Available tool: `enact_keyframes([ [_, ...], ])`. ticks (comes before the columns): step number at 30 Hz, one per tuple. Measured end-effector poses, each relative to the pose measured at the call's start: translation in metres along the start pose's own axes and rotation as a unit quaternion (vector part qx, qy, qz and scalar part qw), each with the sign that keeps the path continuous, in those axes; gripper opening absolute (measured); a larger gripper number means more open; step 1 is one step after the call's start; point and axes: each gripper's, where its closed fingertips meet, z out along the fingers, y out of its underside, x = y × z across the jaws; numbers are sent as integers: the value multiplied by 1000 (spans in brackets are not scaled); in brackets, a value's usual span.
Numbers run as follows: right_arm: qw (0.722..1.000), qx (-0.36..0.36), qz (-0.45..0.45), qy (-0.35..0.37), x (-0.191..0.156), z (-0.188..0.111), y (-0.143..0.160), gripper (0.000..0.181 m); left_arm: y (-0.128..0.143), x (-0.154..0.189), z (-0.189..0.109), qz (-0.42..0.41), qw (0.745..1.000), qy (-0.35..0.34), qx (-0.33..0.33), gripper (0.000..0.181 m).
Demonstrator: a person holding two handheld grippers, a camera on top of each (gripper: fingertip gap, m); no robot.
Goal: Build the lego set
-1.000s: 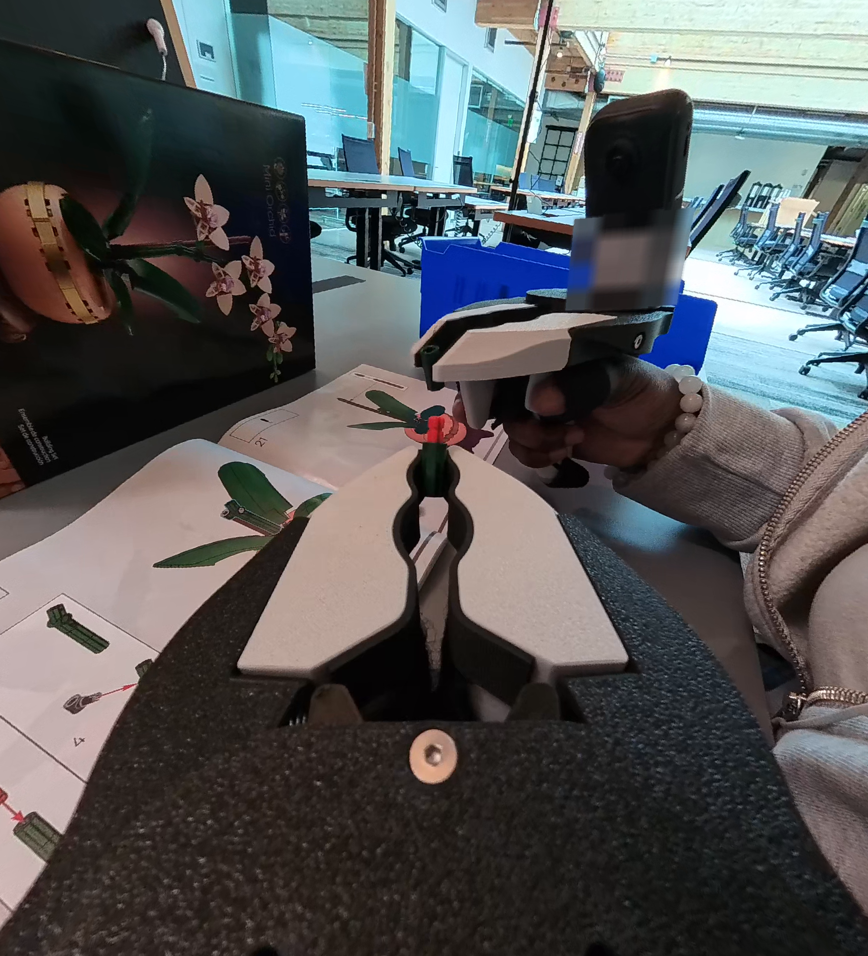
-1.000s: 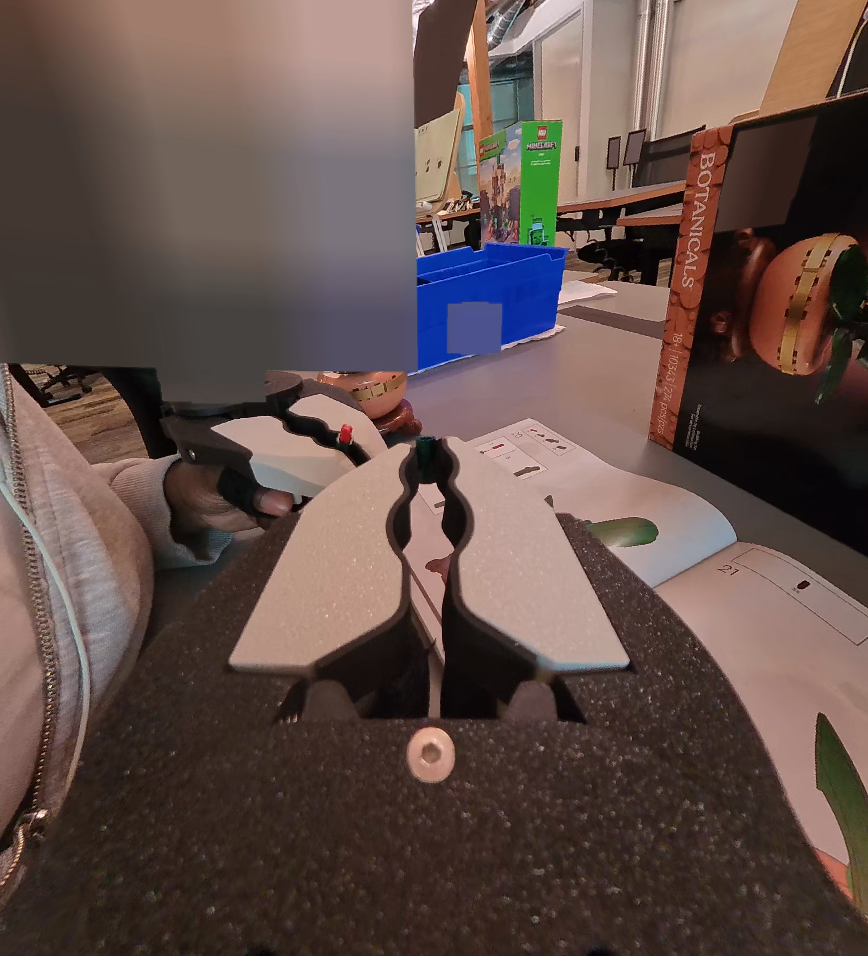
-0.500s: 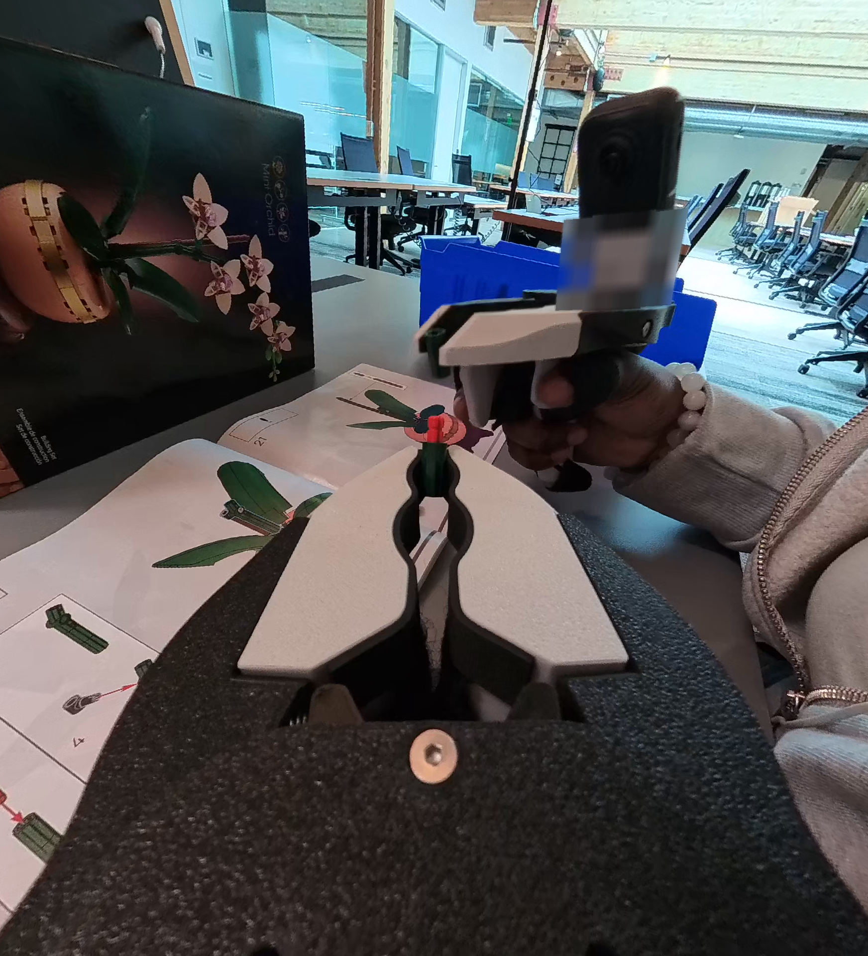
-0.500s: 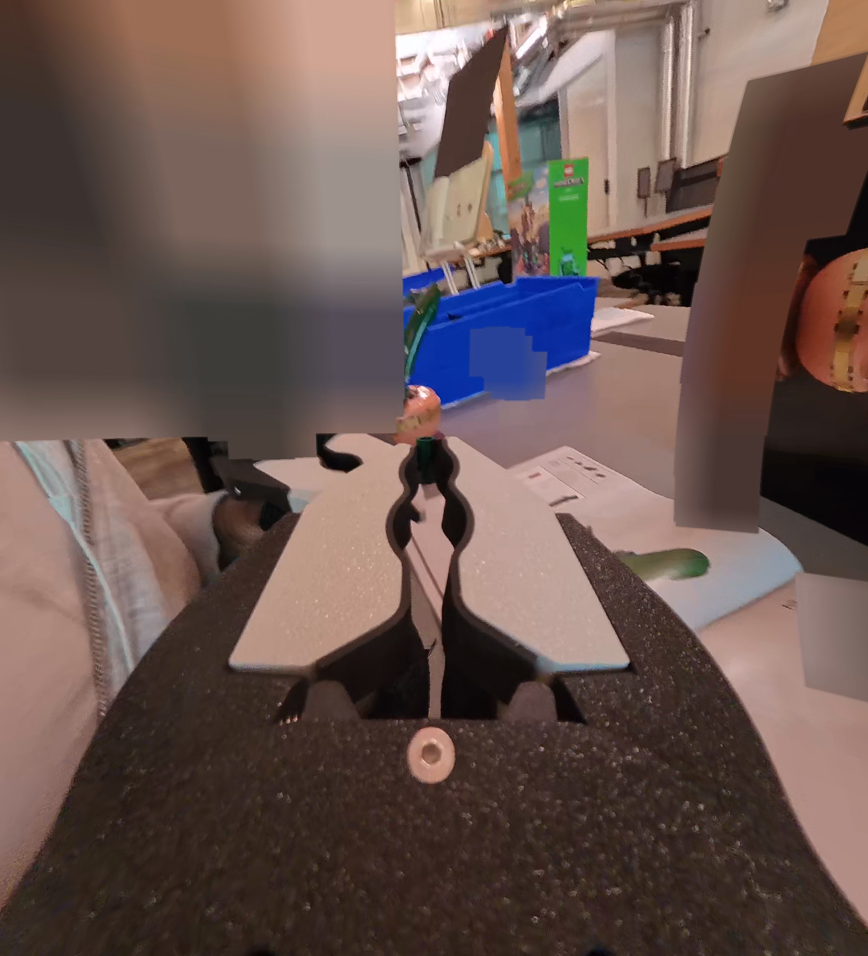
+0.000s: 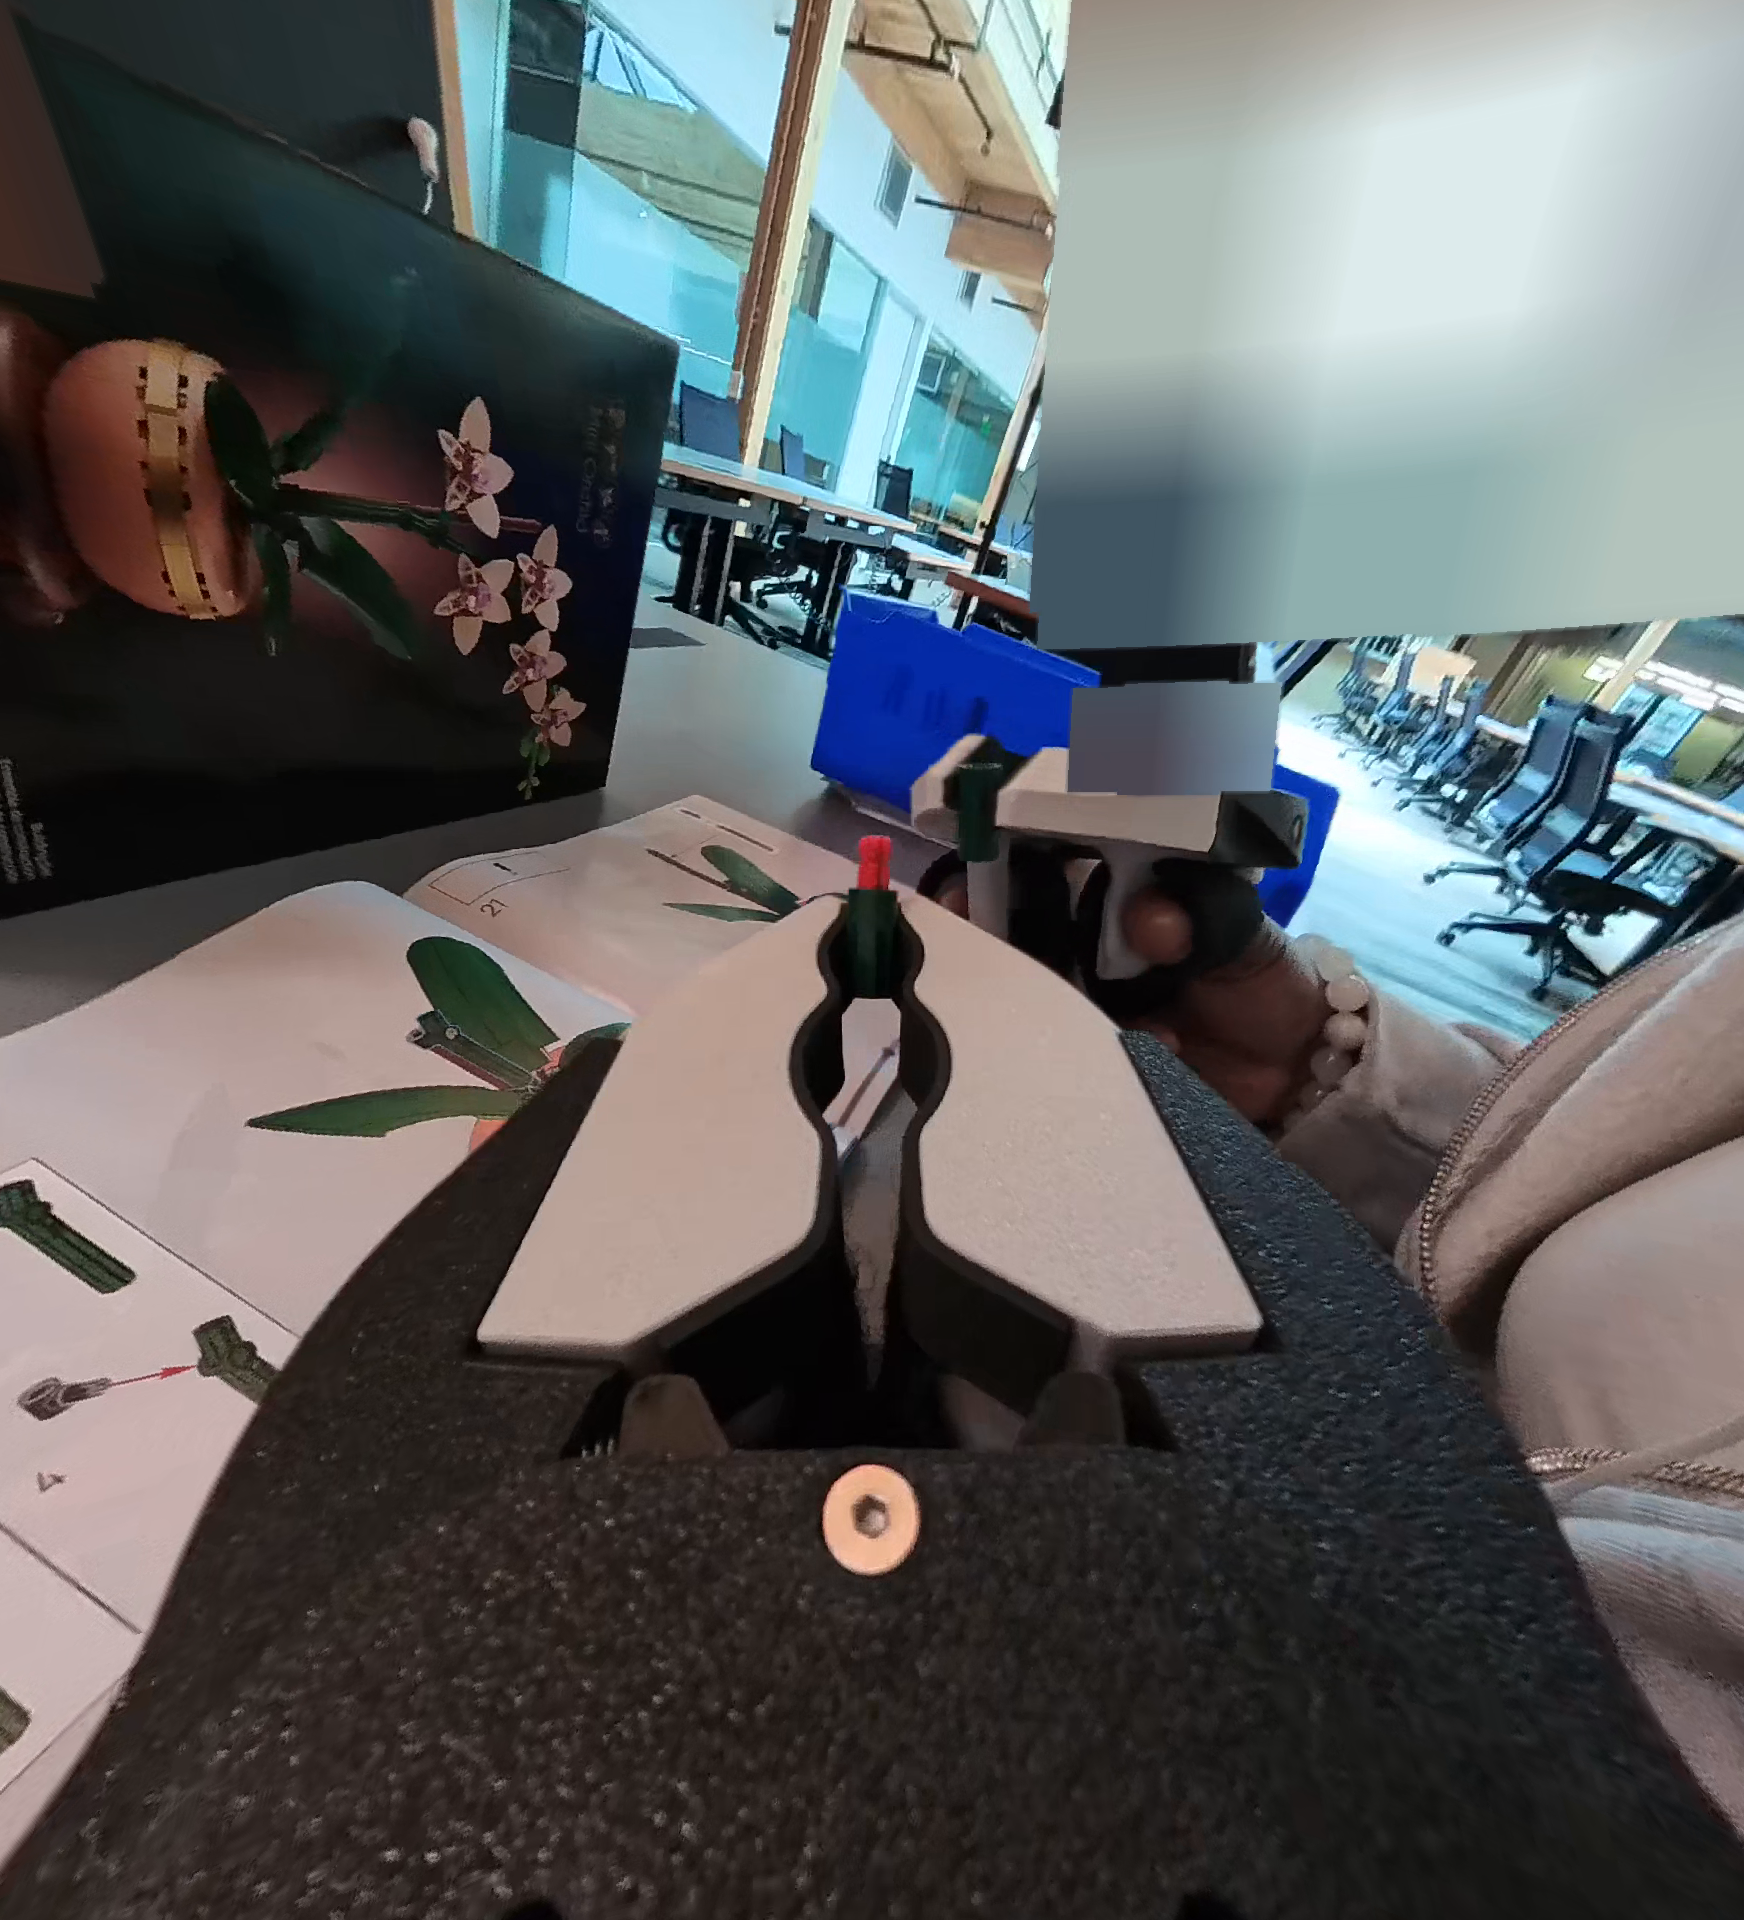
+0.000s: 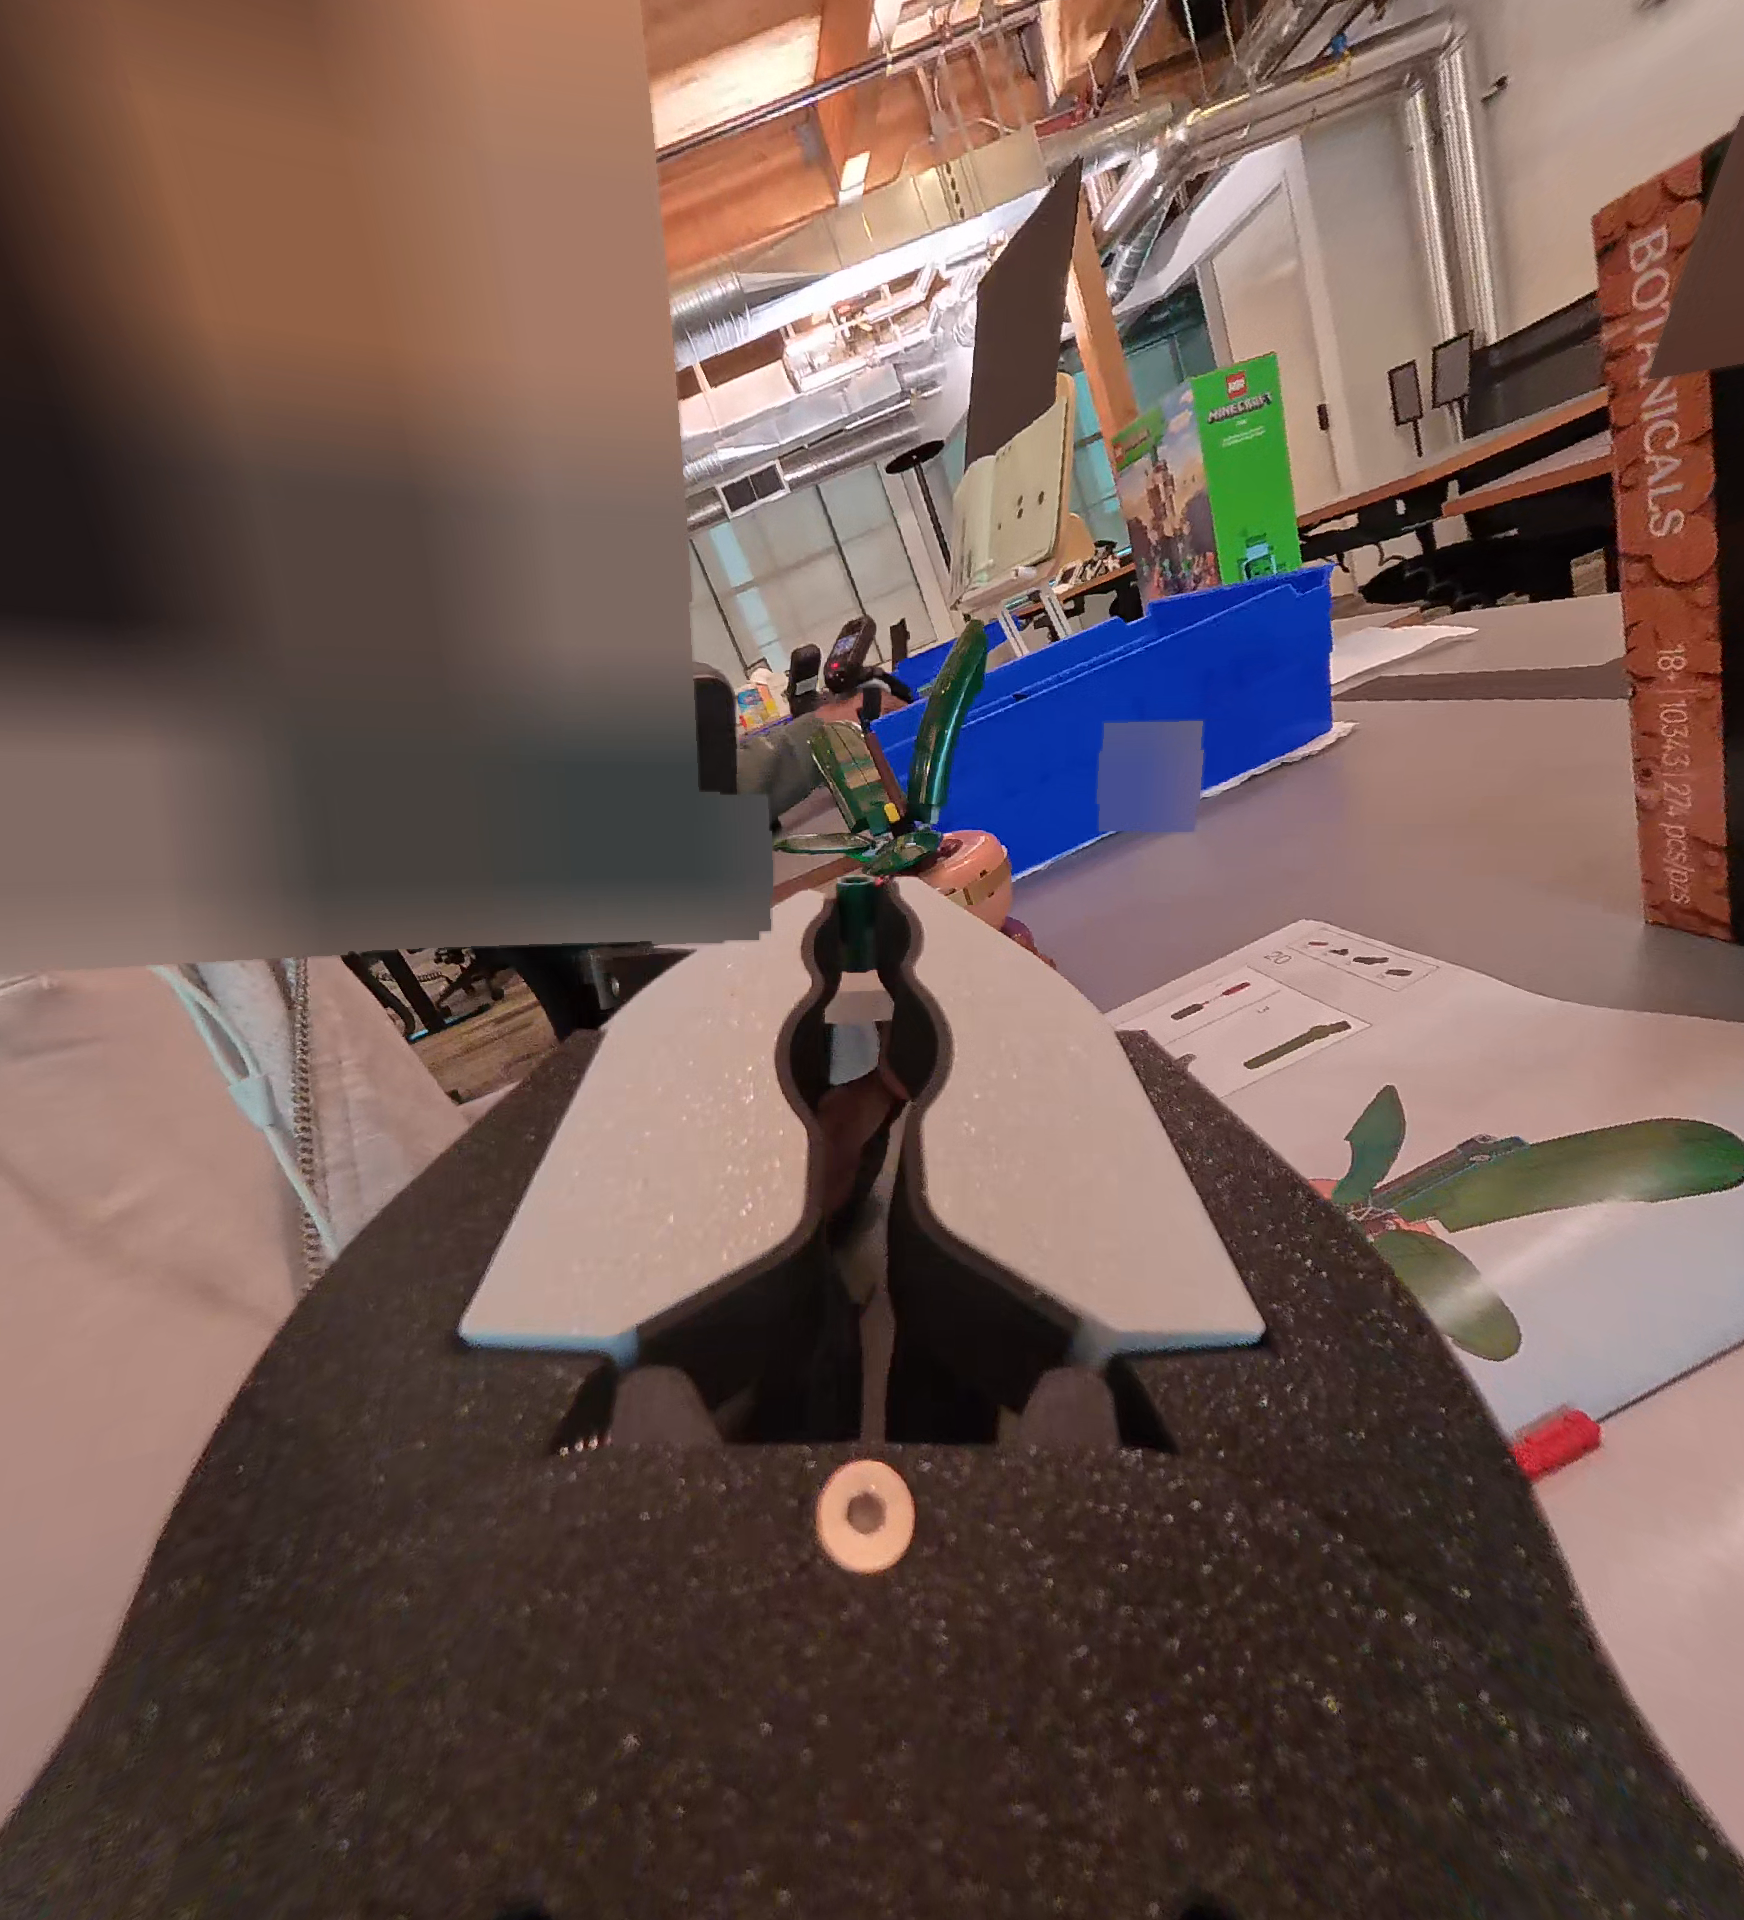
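The left gripper [image 5: 873,940] is pinching a dark green stem piece [image 5: 870,951] with a red pin [image 5: 873,906] poking out of its tip. Just ahead and to its right, the right gripper [image 5: 967,805] squeezes a green tube [image 5: 977,826] (hole hard to see). Line the pin up straight, then push slowly.

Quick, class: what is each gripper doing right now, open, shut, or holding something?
Left gripper: shut on a dark green piece with a red pin.
Right gripper: shut on a dark green tube piece.
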Motion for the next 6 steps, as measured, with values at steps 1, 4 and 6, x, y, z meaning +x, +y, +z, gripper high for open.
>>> enact_keyframes([
  [1, 1000, 1, -1, 0, 0, 0, 0, 6, 0, -1, 0, -2, 1000, 0, 0, 4],
  [4, 1000, 22, 8, -5, -2, -1, -5, 6, 2, 0, 1, 11, 1000, -3, -8, 4],
  [6, 998, 63, 21, -12, -4, -1, -13, 6, 4, 2, 2, 27, 1000, -4, -13, 4],
])
